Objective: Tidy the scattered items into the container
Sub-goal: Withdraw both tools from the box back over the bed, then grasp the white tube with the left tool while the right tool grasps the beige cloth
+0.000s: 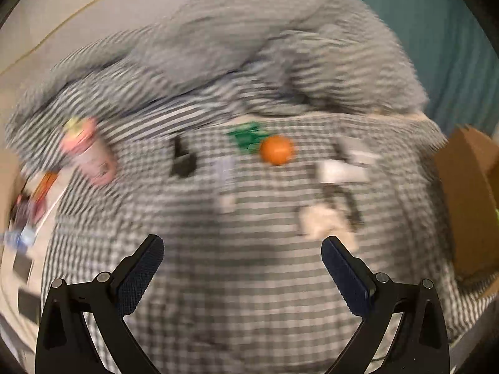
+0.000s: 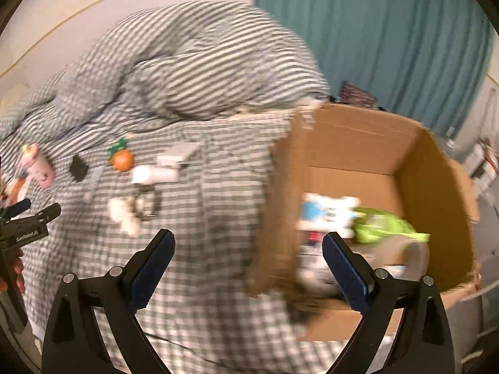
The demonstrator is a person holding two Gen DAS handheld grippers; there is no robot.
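Observation:
Scattered items lie on a checked bedspread (image 1: 237, 280): an orange ball (image 1: 277, 150) (image 2: 122, 160), a green card (image 1: 247, 137), a small black block (image 1: 182, 160) (image 2: 78, 168), a pink bottle (image 1: 89, 152) (image 2: 37, 165), white boxes (image 1: 341, 170) (image 2: 154, 174) and a crumpled white piece (image 1: 321, 221) (image 2: 124, 216). My left gripper (image 1: 242, 244) hangs open over bare cloth, short of them. My right gripper (image 2: 248, 240) is open and empty above the near left wall of a cardboard box (image 2: 436, 193). The box holds a white-blue pack (image 2: 327, 212) and a green bag (image 2: 386, 226).
A bunched striped duvet (image 1: 265, 56) (image 2: 193, 71) rises behind the items. A teal curtain (image 2: 374, 31) hangs behind the box. More small items lie at the bed's left edge (image 1: 28, 212). My left gripper also shows at the far left of the right wrist view (image 2: 29, 208).

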